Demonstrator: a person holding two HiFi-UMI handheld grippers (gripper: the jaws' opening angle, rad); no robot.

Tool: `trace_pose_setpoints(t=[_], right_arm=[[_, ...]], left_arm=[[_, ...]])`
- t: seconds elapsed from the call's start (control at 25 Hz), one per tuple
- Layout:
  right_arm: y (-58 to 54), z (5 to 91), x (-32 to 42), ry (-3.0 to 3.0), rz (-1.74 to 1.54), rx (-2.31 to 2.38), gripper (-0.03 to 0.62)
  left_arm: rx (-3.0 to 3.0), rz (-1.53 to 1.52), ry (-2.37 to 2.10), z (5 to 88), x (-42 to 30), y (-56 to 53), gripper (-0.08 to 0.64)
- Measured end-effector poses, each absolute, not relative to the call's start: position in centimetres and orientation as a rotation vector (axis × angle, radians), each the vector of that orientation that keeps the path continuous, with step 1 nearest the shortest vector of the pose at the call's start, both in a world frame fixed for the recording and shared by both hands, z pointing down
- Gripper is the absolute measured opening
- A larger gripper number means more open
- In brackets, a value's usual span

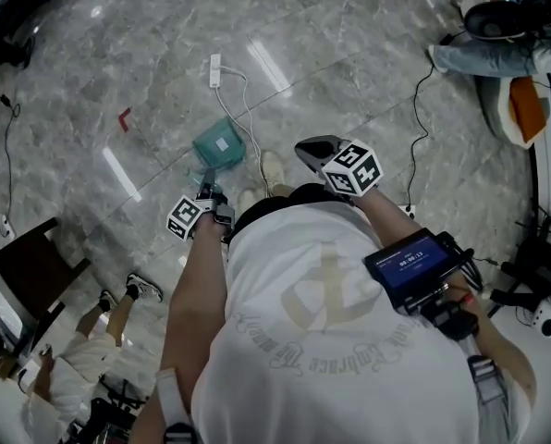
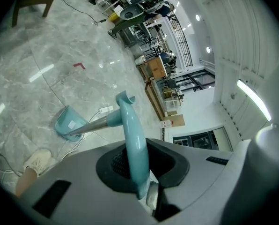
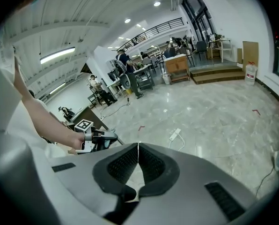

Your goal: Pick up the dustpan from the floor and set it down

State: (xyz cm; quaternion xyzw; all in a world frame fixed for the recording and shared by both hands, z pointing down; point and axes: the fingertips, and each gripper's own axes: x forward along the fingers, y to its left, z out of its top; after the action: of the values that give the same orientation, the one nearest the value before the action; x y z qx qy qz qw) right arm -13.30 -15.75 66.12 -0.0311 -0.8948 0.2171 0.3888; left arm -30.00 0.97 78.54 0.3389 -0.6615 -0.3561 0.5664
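The jaws of the left gripper (image 2: 132, 158) are pinching tight on the teal handle (image 2: 128, 128) of the dustpan (image 2: 69, 122). Its scoop is hanging low over the grey marble floor (image 2: 32, 55) at centre-left of that gripper's view, though I cannot tell if it is touching. From the head view, the dustpan (image 1: 218, 146) is sitting just left of centre, below a white power strip (image 1: 214, 70). The right gripper (image 3: 138, 150) is hovering to the right with its jaws pressed together, gripping nothing.
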Motion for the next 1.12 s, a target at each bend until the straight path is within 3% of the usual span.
trace_pose_setpoints(t=[0.4, 1.12], right_arm=[[-15.1, 65.7, -14.4, -2.281, 0.508, -0.151, 0.018], [-14.3, 66.1, -14.3, -2.270, 0.477, -0.225, 0.018]], left_arm=[[0.733, -0.680, -1.515, 79.8, -27.6, 3.1, 0.045], [0.749, -0.342, -1.515, 80.3, -25.6, 4.6, 0.231]])
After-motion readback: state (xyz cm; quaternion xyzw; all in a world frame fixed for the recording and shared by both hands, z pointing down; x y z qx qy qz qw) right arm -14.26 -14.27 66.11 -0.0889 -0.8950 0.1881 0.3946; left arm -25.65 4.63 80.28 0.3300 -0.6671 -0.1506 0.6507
